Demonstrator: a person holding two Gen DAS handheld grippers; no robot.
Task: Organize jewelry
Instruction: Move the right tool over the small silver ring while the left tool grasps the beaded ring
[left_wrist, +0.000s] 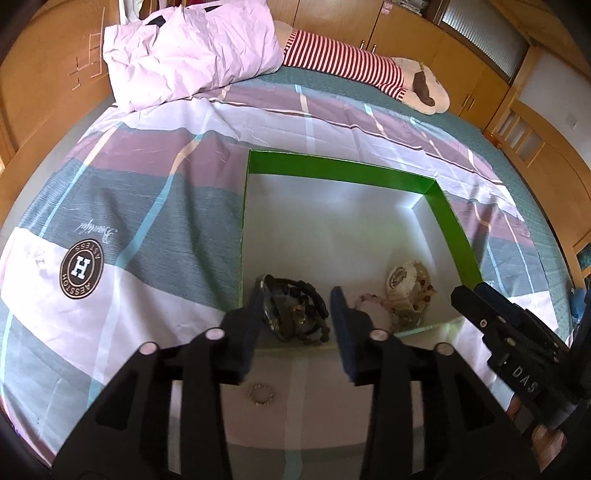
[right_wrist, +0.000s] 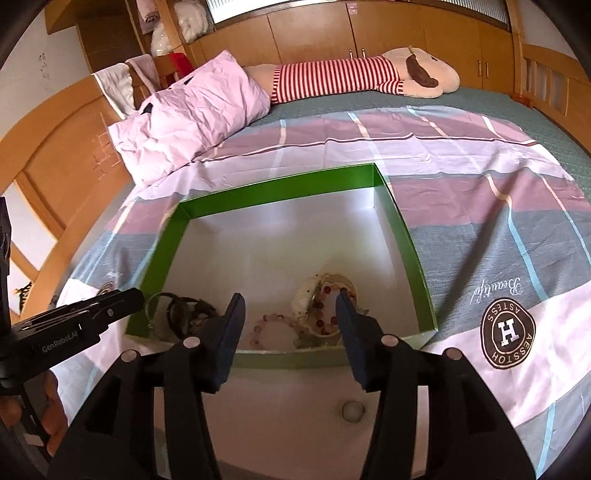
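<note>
A green-walled box (left_wrist: 343, 171) with a white floor lies on the bed; it also shows in the right wrist view (right_wrist: 280, 182). Inside at its near end lie dark bead bracelets (left_wrist: 299, 312) (right_wrist: 184, 315), a pink bead bracelet (left_wrist: 371, 301) (right_wrist: 271, 325) and a cream bracelet pile (left_wrist: 408, 291) (right_wrist: 325, 301). My left gripper (left_wrist: 297, 299) is open above the dark bracelets. My right gripper (right_wrist: 290, 301) is open over the box's near end. A small bead ring (left_wrist: 261, 394) lies on the sheet under the left gripper. A small ring (right_wrist: 352, 410) lies under the right gripper.
The box sits on a plaid sheet with a round brown logo (left_wrist: 81, 268) (right_wrist: 508, 338). A pink pillow (left_wrist: 188, 51) and a striped plush toy (right_wrist: 354, 75) lie at the far end. Wooden cabinets (right_wrist: 406, 29) surround the bed.
</note>
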